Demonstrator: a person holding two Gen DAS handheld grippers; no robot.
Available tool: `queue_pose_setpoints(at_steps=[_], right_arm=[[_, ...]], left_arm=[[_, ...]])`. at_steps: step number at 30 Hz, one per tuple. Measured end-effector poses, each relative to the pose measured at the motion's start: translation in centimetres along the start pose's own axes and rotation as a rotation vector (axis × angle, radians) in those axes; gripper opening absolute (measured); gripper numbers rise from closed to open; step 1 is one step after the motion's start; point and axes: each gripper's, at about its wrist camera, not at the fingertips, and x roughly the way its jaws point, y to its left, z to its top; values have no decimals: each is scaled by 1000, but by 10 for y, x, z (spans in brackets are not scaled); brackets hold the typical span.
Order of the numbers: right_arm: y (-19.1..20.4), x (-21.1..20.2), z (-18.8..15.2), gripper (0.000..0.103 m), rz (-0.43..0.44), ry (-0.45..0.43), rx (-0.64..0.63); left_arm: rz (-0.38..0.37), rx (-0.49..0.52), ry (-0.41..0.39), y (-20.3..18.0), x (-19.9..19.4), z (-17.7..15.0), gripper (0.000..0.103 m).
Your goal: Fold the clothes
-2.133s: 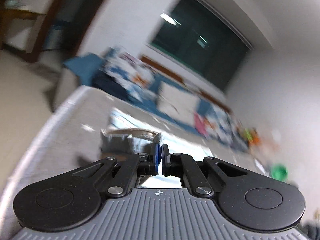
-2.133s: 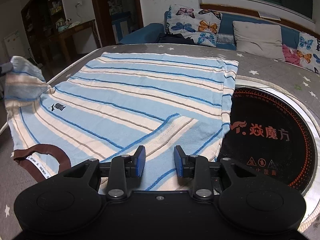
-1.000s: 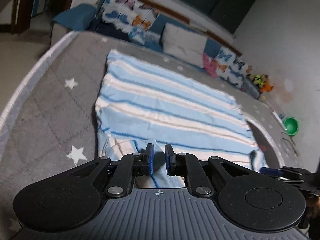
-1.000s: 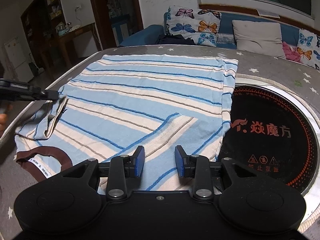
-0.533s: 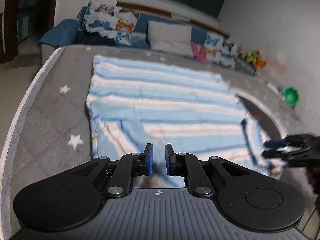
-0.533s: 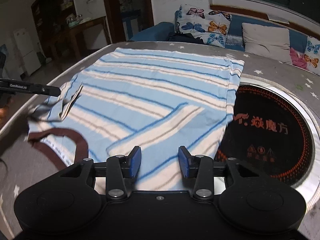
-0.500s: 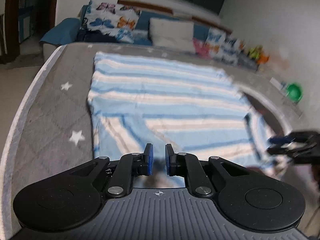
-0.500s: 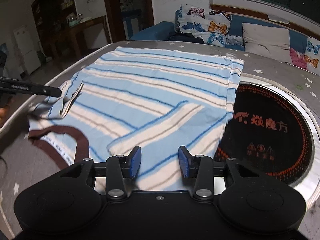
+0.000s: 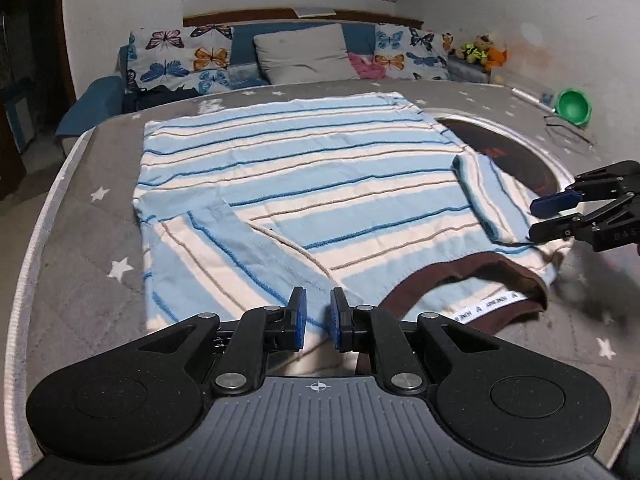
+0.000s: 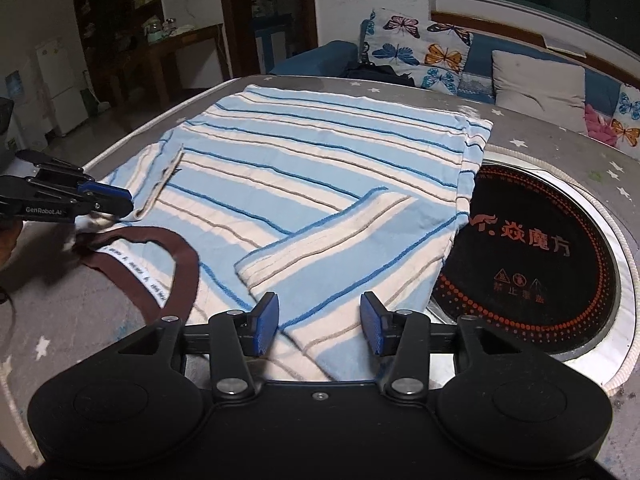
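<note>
A light-blue and cream striped T-shirt (image 9: 304, 184) with a brown collar (image 9: 472, 280) lies flat on a grey star-patterned table; both sleeves are folded in over the body. It also shows in the right wrist view (image 10: 320, 168). My left gripper (image 9: 317, 322) hovers open with a narrow gap, empty, over the shoulder edge near the left folded sleeve (image 9: 224, 240); it also shows at the left of the right wrist view (image 10: 108, 200). My right gripper (image 10: 318, 322) is open wide and empty above the right folded sleeve (image 10: 340, 232); it also shows in the left wrist view (image 9: 556, 216).
A round black induction cooktop (image 10: 532, 260) is set into the table (image 9: 88, 240), partly under the shirt's side. A sofa with butterfly cushions (image 9: 192, 60) stands behind. A green bowl (image 9: 574, 106) sits at the far right. Wooden furniture (image 10: 176, 52) stands beyond the table's left edge.
My left gripper carried the left sleeve over the shirt body, let it go and pulled back to the shoulder edge. The right gripper stayed open and shifted slightly.
</note>
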Motion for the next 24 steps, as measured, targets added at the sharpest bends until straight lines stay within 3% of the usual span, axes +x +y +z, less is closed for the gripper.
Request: queue_pose_setpoints(at_steps=[4, 11, 16, 20, 22, 24], right_arm=[[5, -15, -8, 54, 24, 20, -104], [24, -25, -20, 67, 30, 54, -320], [25, -17, -14, 67, 32, 65, -331], [26, -10, -10, 52, 34, 74, -337], [26, -7, -7, 31, 36, 78, -341], [26, -4, -5, 24, 37, 83, -344]], left_arm=[[11, 56, -15, 6, -25, -8, 24], [57, 147, -4, 7, -50, -28, 29], [98, 198, 4, 7, -53, -38, 32], [115, 244, -6, 9, -50, -40, 34], [114, 272, -4, 8, -47, -41, 34], [103, 307, 2, 7, -45, -41, 34]])
